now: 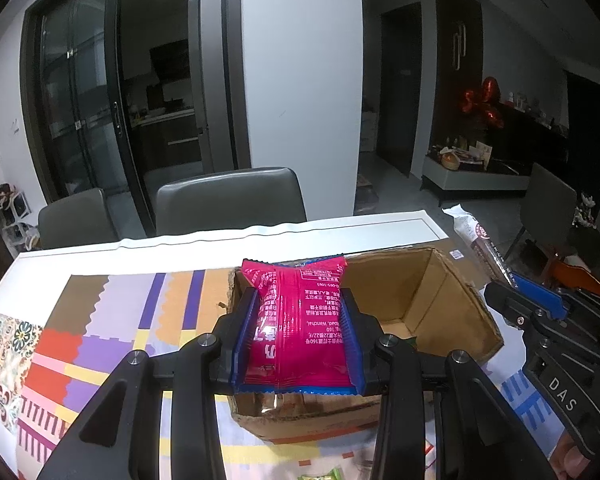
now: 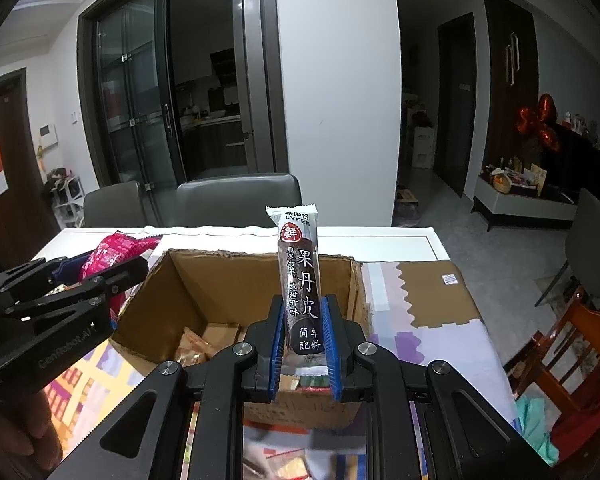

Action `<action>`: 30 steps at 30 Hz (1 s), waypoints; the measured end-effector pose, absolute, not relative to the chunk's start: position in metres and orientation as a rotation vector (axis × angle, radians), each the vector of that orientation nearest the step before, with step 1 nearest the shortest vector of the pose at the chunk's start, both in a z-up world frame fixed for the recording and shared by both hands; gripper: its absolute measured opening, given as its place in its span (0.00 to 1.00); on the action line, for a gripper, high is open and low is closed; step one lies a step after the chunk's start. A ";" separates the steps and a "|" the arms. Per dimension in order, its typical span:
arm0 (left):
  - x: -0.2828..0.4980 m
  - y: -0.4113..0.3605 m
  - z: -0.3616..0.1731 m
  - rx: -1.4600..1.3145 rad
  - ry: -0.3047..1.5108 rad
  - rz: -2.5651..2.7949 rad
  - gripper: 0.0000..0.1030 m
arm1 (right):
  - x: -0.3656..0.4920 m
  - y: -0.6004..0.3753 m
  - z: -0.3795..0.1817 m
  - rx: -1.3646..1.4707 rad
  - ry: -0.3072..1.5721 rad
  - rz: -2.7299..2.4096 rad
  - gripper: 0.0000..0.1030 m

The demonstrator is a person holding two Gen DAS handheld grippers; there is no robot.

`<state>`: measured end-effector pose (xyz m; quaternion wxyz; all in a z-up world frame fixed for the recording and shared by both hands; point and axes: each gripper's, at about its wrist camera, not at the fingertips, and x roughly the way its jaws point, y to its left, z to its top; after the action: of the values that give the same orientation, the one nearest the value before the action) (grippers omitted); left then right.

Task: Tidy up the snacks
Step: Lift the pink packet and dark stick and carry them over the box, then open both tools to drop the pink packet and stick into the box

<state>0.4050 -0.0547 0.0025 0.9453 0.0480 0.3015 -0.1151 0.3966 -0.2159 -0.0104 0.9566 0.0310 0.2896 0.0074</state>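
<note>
My left gripper is shut on a pink snack packet, holding it over the left end of an open cardboard box. In the right wrist view my right gripper is shut on a long dark fruit-leather stick that stands upright above the same cardboard box. Several small wrapped snacks lie on the box floor. The left gripper with the pink packet shows at the box's left rim. The right gripper and its stick show at the right of the left wrist view.
The box sits on a patterned cloth over a white table. Two grey chairs stand behind the far table edge. A wooden chair stands at the right. A green wrapped snack lies near the front edge.
</note>
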 end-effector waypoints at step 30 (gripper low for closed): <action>0.416 -0.052 -0.003 0.093 0.604 -0.183 0.85 | 0.421 -0.208 -0.022 0.022 0.594 -0.048 0.67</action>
<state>0.4156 -0.0518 -0.0030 0.9496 0.0458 0.2967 -0.0899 0.4212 -0.2076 -0.0216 0.9559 0.0109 0.2924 -0.0235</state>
